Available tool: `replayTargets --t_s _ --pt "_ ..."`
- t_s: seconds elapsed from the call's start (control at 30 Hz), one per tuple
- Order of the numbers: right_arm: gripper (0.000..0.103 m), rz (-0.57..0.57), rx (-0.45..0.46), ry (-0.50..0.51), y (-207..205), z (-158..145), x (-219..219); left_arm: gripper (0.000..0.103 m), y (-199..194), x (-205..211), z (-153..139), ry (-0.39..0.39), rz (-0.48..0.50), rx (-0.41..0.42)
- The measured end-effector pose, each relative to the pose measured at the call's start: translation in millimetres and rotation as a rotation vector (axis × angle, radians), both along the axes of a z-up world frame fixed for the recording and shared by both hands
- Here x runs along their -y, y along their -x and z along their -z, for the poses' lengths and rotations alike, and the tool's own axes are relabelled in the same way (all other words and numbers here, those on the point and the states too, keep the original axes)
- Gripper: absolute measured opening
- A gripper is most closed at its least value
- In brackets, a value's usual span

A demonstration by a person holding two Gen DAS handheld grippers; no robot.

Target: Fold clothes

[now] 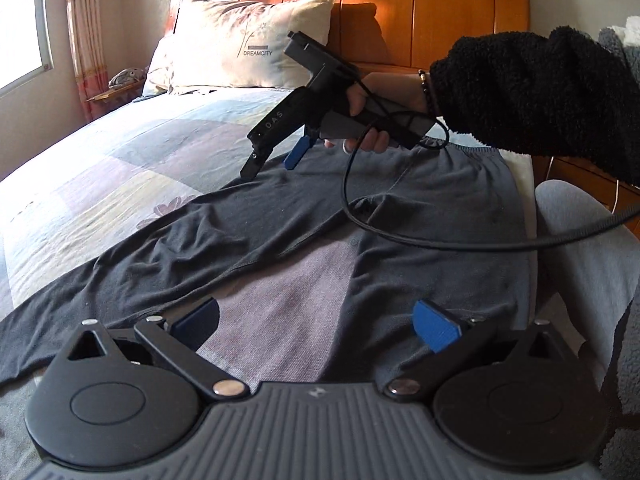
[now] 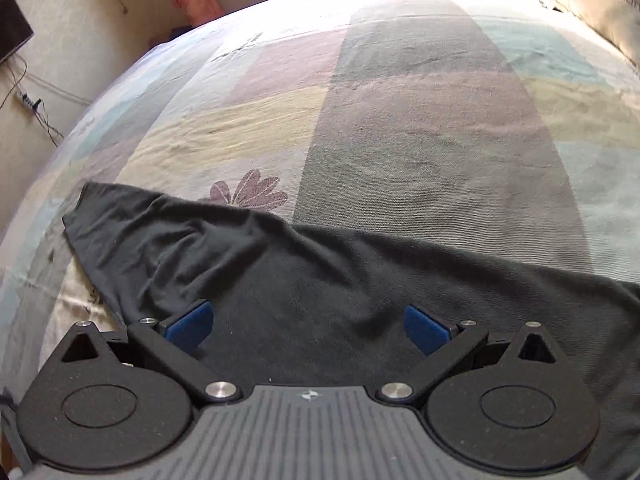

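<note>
Dark trousers (image 1: pixel 304 216) lie spread flat on the patchwork bedspread (image 1: pixel 120 152), below the pillow (image 1: pixel 240 44). Left gripper (image 1: pixel 316 326) and right gripper (image 2: pixel 308 322) both hover over them, jaws wide apart, empty.

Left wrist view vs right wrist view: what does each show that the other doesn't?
Only the left wrist view: the right gripper from outside, held by a hand in a fuzzy black sleeve, a trailing black cable, and the orange wooden headboard.
Only the right wrist view: a dark flat screen on the wall and a power strip.
Both: the dark grey trousers spread on the patchwork pastel bedspread, the cream pillow, open blue-padded fingers.
</note>
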State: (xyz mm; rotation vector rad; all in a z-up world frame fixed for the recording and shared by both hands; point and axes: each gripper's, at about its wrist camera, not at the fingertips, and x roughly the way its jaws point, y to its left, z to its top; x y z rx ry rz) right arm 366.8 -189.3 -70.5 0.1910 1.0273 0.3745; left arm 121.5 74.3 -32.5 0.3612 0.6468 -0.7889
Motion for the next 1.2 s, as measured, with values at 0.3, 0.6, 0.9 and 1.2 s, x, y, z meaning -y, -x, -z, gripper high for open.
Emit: replayTargets --t_s 0.3,0.6,0.9,1.2 --pt "0.103 0.064 0.053 -0.009 9.7 -17.6 19.3 0.102 -3.0 -7.9 -6.5 0.032 -0.026 0.008" --pt "0.103 0.096 0.037 0.009 132.9 -38.0 70.7 0.102 9.5 3.0 -8.2 -0.007 -0.017 0.029" --pt "0.103 0.047 0.111 0.219 278.3 22.7 64.6 0.102 26.5 70.7 8.3 -0.129 0.005 -0.056" --pt "0.103 0.107 0.234 0.190 294.5 36.3 67.0 0.102 56.8 103.0 47.9 -0.162 -0.060 -0.303"
